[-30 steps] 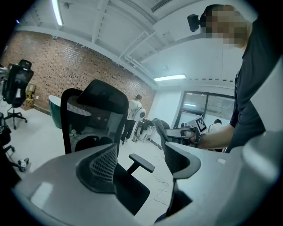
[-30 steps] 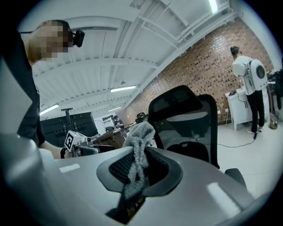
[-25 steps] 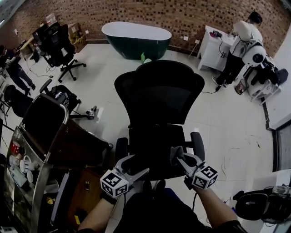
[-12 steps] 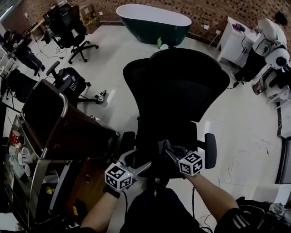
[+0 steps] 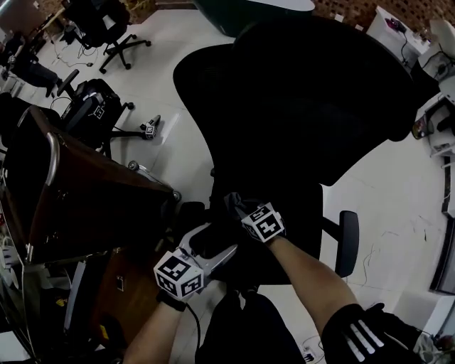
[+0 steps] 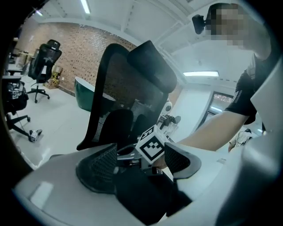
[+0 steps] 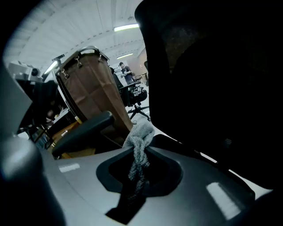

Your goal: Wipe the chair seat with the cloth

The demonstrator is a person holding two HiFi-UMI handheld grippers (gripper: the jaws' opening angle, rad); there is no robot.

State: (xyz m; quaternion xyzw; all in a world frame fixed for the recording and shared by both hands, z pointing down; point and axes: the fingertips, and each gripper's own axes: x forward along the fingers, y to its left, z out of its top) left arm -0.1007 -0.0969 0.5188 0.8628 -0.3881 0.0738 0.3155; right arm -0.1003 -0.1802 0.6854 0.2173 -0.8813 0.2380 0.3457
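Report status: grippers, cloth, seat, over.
Right gripper shut on grey cloth, low over chair seat. Left gripper open, empty, close alongside. Seat too dark to confirm contact.

one left tool, one right tool, one cloth, three office chairs.

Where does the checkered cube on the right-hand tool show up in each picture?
Head view: right gripper's marker cube, lower centre.
Left gripper view: the cube, lower centre, facing the camera.
Right gripper view: not in it.
Shared landmark: the black chair backrest, in all three.
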